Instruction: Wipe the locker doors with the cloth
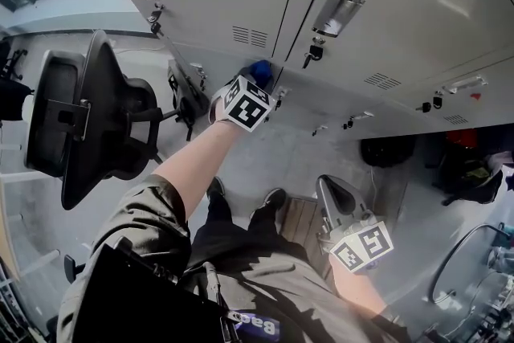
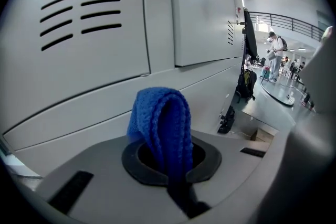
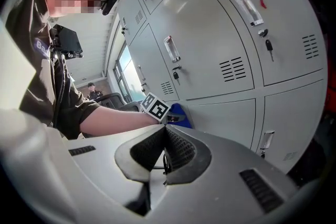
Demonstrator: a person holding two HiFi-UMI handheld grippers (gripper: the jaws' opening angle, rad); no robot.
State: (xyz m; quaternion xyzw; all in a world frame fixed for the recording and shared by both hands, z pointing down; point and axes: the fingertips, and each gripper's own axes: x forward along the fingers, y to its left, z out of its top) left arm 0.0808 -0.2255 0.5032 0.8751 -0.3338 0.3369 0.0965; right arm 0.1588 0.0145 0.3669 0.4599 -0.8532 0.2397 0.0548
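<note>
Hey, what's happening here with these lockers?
A person is cleaning a bank of grey lockers with two hand-held grippers. The left gripper is shut on a folded blue cloth, held up to the panel just below a vented locker door. The right gripper is held low by the person's legs, jaws together with nothing in them. An office chair stands on the person's left.

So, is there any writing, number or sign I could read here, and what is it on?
Nothing reads clearly.
Shirt print: white letters, upside down and blurred, unreadable.
Marker cubes: black-and-white patterns, no letters.
Locker doors: no labels or numbers visible, only small red marks.
Cloth: no tag visible.
</note>
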